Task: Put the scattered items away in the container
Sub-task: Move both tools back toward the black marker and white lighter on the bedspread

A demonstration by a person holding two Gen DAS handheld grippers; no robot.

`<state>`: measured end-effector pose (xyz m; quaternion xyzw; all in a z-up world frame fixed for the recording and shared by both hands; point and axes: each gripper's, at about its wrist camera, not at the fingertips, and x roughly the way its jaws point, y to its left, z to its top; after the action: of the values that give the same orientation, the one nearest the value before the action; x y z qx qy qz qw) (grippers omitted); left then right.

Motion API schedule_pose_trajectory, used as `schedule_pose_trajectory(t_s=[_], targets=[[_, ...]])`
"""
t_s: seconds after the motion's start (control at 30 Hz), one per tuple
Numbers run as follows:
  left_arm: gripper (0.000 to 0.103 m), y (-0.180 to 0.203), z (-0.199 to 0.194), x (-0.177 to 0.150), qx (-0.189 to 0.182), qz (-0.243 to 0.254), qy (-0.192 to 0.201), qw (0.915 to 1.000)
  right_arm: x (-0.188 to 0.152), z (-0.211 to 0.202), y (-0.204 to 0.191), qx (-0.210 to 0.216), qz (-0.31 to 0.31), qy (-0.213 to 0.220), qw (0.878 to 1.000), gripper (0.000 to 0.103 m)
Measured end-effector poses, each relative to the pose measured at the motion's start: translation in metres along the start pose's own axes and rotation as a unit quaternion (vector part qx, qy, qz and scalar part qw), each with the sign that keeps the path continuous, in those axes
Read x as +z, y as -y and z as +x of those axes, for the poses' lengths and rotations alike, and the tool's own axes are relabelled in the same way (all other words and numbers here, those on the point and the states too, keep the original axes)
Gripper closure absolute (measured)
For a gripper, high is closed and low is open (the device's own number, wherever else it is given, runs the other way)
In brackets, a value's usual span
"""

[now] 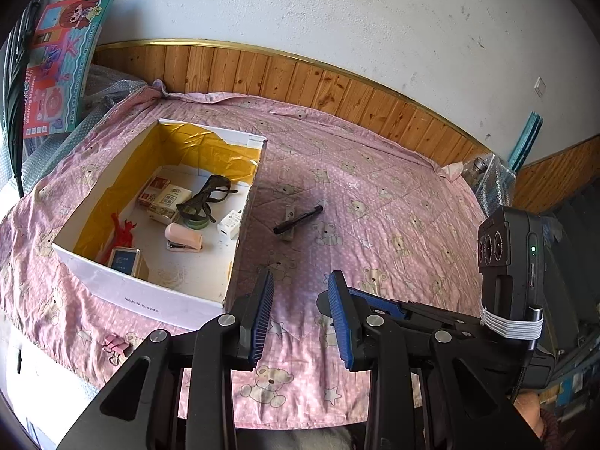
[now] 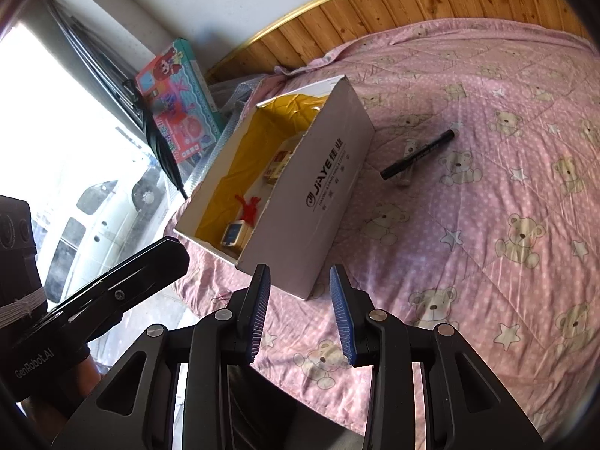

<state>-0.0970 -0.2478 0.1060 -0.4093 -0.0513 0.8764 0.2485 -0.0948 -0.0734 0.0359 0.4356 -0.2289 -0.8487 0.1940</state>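
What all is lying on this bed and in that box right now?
Box: one, white outside, yellow lining, on the quilt's left part.
Stapler: one, pink, in the box.
Glasses: one pair, dark, in the box.
Small packets: several, cream and red, in the box, at the back.
White adapter: one, in the box by the right wall.
Red strips: a bunch, in the box, left side.
Blue-faced tin: one, in the box's near corner.
Marker: one, black, on the quilt right of the box, lying across a small grey item.
Binder clip: one, pink, at the quilt's near edge.
Quilt: one, pink with bears.
Toy box: one, colourful, against the wall.
Left gripper: open, empty.
Right gripper: open, empty.
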Motion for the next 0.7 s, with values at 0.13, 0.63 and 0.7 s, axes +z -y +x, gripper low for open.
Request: schedule_pose_trajectory(t_s=[0.13,0.63,0.7], targets=[[0.071,0.009,0.013,0.000,-0.006,0.006,-0.013,0.9999,0.002,-0.003,0.018,-0.006,0.019,0.005,1.000,0.066],[0.071,0.025,0.067,0.012,-0.025,0.018,-0.057,0.9979,0.029,0.019,0.065,-0.021,0.062,-0.001,0.998,0.066],[0.071,0.024,0.075,0.015,-0.026,0.016,-0.061,0.9977,0.036,0.027,0.070,-0.022,0.066,-0.004,0.998,0.066]])
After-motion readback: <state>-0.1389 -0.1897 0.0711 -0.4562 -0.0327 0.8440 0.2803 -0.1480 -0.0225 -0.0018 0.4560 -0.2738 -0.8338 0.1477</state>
